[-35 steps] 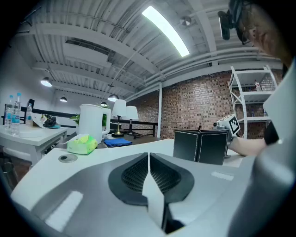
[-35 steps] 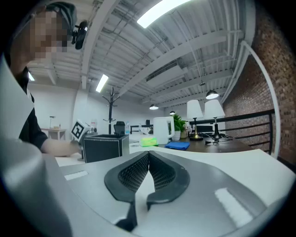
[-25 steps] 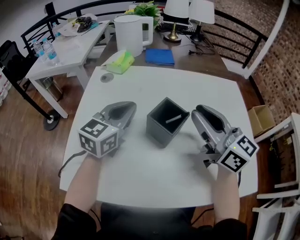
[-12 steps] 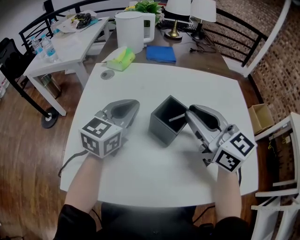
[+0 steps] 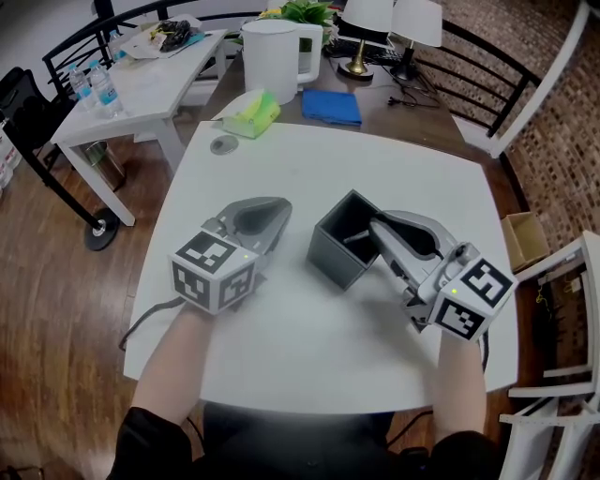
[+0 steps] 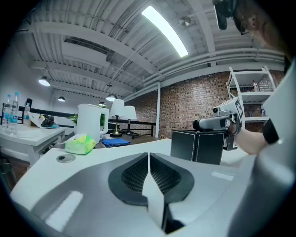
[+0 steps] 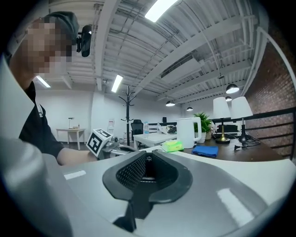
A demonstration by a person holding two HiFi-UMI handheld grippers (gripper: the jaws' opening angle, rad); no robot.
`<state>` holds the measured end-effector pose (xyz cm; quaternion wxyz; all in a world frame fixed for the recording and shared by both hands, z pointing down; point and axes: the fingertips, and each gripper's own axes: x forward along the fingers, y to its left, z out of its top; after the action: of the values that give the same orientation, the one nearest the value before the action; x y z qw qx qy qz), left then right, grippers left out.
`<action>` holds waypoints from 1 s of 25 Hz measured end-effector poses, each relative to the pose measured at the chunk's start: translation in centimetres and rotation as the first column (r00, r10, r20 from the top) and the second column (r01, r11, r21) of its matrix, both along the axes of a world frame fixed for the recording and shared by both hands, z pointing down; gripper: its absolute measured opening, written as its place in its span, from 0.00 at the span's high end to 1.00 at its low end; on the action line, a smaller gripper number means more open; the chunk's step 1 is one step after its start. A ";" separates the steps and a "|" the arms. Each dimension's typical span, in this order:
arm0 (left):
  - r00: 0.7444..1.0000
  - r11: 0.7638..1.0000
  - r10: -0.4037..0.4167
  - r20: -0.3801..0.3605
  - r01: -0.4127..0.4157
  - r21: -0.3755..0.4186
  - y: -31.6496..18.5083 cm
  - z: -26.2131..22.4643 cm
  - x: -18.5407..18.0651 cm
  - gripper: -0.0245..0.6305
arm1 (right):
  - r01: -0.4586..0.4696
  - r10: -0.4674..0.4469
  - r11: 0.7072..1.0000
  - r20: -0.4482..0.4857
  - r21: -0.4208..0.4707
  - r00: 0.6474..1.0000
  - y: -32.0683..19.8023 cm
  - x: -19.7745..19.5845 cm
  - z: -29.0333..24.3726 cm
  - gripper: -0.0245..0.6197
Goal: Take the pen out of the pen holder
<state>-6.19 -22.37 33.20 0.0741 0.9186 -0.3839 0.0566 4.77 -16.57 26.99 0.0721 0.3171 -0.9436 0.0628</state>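
Observation:
The black square pen holder point(image 5: 336, 251) stands mid-table, and in the left gripper view it point(image 6: 196, 146) is ahead to the right. A grey pen point(image 5: 355, 238) leans inside it toward the right wall. My right gripper point(image 5: 374, 229) reaches over the holder's right rim. Its jaws are closing, and the pen's end point(image 7: 149, 159) shows between the tips with little gap left. My left gripper point(image 5: 280, 208) lies on the white table point(image 5: 375, 169) left of the holder, shut and empty point(image 6: 149, 156).
A white kettle point(image 5: 272, 58), a green tissue pack point(image 5: 255, 114), a blue cloth point(image 5: 331, 106) and lamps point(image 5: 370, 23) stand beyond the table's far edge. A small round disc point(image 5: 223, 144) lies at the far left. White chairs point(image 5: 562, 281) stand to the right.
My right gripper has moved left onto the holder's rim and rolled a little, and its jaws have narrowed around the pen. The left gripper has stayed put.

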 end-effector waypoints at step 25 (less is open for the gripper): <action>1.000 1.000 -0.008 0.000 0.008 0.002 0.0 -0.1 -0.3 0.94 | -0.425 0.406 0.895 0.150 0.135 0.901 -2.0 14.3 -3.2 0.89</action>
<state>-6.49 -22.39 33.15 0.0733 0.9171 -0.3878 0.0558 19.09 -18.58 23.76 -0.0255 0.5121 -0.8584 0.0174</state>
